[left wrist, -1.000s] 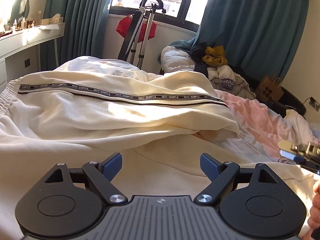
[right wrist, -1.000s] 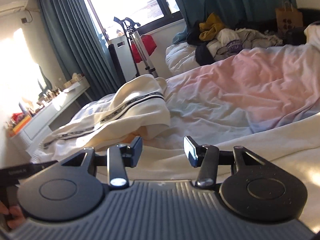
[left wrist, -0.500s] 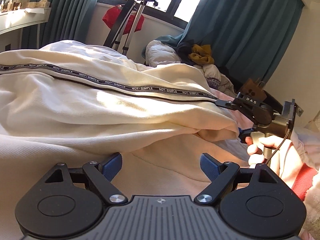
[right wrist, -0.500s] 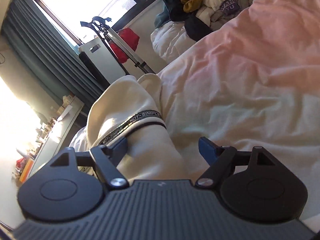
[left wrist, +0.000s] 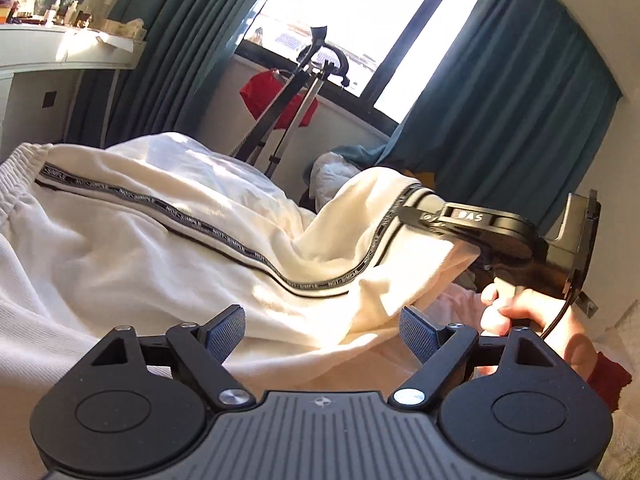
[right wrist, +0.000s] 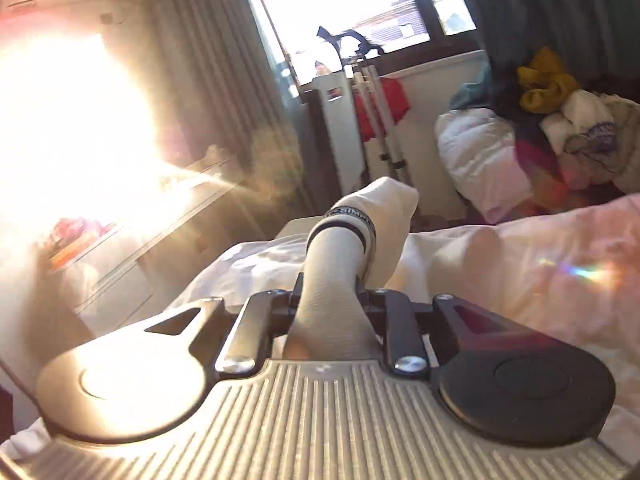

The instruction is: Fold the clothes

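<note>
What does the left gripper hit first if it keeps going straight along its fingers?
Most likely the cream trousers. The left gripper has its tongs open and empty, and the cloth fills the view straight ahead between the fingers, low over the bed. The right gripper, holding the leg end, sits off to the right. Depth is unclear.

Spread across bed (left wrist: 624, 328): trousers (left wrist: 120, 264), one leg end lifted at right in right gripper (right wrist: 329, 294); behind, clothes pile (right wrist: 568, 128) right of folded stand (left wrist: 288, 108).

Cream trousers (left wrist: 132, 248) – soft ribbed cloth; left gripper (left wrist: 322, 330) – matt black plastic.
</note>
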The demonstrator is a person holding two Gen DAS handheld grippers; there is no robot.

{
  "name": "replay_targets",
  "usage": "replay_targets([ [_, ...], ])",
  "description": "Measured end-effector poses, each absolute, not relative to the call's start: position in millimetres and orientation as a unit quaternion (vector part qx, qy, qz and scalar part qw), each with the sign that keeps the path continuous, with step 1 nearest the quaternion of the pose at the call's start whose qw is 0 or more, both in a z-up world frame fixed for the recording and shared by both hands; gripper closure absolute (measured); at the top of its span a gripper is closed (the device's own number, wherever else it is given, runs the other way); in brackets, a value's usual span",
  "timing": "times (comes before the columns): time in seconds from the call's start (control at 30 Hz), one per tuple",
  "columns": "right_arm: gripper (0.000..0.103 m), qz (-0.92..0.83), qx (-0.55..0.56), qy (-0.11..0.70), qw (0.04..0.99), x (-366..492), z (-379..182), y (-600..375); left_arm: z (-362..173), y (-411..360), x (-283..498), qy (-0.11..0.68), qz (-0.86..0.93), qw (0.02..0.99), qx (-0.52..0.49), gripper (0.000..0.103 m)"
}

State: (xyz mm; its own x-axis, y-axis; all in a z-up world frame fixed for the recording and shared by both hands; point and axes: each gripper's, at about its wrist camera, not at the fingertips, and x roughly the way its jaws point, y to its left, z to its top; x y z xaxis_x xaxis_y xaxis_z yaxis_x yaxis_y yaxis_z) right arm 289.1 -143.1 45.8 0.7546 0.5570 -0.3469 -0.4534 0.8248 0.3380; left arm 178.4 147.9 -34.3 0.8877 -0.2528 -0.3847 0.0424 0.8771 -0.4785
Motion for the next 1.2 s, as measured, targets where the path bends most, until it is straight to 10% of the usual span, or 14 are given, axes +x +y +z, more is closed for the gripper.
replay_targets([
  [0.43,0.075,0.355,0.050,0.268,0.894,265,-24,-42,-27,184,163,0.205,-0.055,0.939,-0.271,0.017],
  [0.67,0.021,0.348,0.231,0.190,0.888,249,10,-154,-30,155,155,0.220,-0.079,0.940,-0.248,0.016],
  [0.97,0.020,0.164,0.519,0.317,0.777,323,-75,-236,-53,124,168,0.248,-0.087,0.940,-0.218,0.016],
  [1.2,0.024,0.123,0.464,0.323,0.815,365,-79,-208,-61,126,173,0.233,-0.057,0.947,-0.212,0.016],
])
